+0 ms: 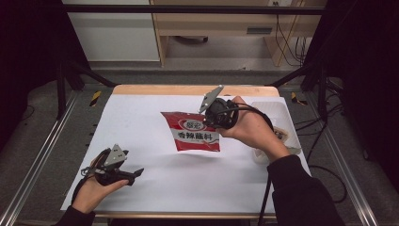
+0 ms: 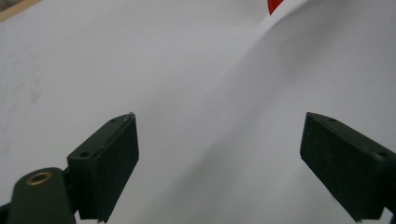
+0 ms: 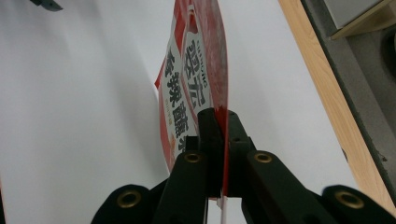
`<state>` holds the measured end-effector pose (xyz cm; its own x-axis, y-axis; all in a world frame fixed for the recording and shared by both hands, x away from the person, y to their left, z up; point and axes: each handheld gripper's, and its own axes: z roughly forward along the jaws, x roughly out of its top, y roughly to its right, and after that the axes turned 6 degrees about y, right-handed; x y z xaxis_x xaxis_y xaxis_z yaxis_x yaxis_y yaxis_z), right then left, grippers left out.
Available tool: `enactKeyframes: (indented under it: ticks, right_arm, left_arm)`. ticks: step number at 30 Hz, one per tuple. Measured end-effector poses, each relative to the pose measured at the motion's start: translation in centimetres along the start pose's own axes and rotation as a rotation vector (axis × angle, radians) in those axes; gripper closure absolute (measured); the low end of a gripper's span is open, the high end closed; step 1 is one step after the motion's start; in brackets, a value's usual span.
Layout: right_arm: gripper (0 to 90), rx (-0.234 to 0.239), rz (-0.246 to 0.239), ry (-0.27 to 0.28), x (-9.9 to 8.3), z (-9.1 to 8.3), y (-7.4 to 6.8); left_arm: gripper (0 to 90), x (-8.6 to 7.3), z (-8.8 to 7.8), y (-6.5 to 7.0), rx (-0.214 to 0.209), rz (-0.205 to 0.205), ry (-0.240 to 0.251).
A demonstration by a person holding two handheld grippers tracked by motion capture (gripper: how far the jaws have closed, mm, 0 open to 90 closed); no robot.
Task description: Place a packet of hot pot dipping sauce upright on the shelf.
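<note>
A red and white snack packet [image 1: 193, 133] hangs above the middle of the white sheet, held by its right edge. My right gripper [image 1: 207, 120] is shut on that edge; in the right gripper view the jaws [image 3: 219, 114] pinch the thin seam while the packet [image 3: 196, 70] extends away, seen edge-on. My left gripper [image 1: 136, 175] rests low near the front left of the sheet, open, with nothing between its jaws. In the left gripper view the two pads [image 2: 219, 140] stand wide apart over bare white sheet, and a red corner of the packet [image 2: 274, 4] peeks in at the top.
A white sheet [image 1: 141, 122] covers the wooden table [image 1: 188, 89]. A clear plastic tray [image 1: 277, 115] with some dark contents sits at the right edge, behind my right hand. Black frame posts and metal rails flank the table on both sides.
</note>
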<state>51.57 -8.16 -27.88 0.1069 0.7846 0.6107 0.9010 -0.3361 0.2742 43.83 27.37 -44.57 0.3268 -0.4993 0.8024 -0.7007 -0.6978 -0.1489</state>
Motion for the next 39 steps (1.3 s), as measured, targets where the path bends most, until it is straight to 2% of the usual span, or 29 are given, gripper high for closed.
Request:
enactKeyframes:
  ticks: [4, 7, 12, 17, 21, 28, 39]
  right_arm:
    - [90.0, -0.009, 0.009, 0.01, -0.2, -0.3, 0.3]
    - [90.0, -0.012, 0.006, 0.01, -0.2, -0.4, 0.5]
    - [90.0, -0.03, 0.018, 0.012, -0.6, -1.0, 1.2]
    - [90.0, -0.048, 0.035, 0.021, -0.8, -1.3, 1.8]
    - [90.0, -0.077, 0.056, 0.035, -1.0, -1.7, 2.8]
    - [90.0, -0.159, 0.1, 0.068, -1.0, -2.2, 4.1]
    - [90.0, -0.198, 0.143, 0.092, -1.4, -3.1, 5.4]
  left_arm:
    - [8.9, -0.8, -0.1, 0.2, 0.016, -0.012, -0.022]
    - [7.6, -0.8, -0.1, 0.2, 0.027, -0.02, -0.01]
    - [7.1, -1.1, 0.1, -0.4, 0.046, -0.033, -0.015]
    - [7.0, -1.2, 0.0, -0.8, 0.058, -0.028, -0.015]
    - [7.0, -1.2, 0.0, -1.0, 0.072, -0.027, -0.018]
    - [7.0, -1.3, 0.1, -1.1, 0.081, -0.04, -0.019]
    - [7.1, -1.3, 0.2, -1.0, 0.082, -0.033, -0.024]
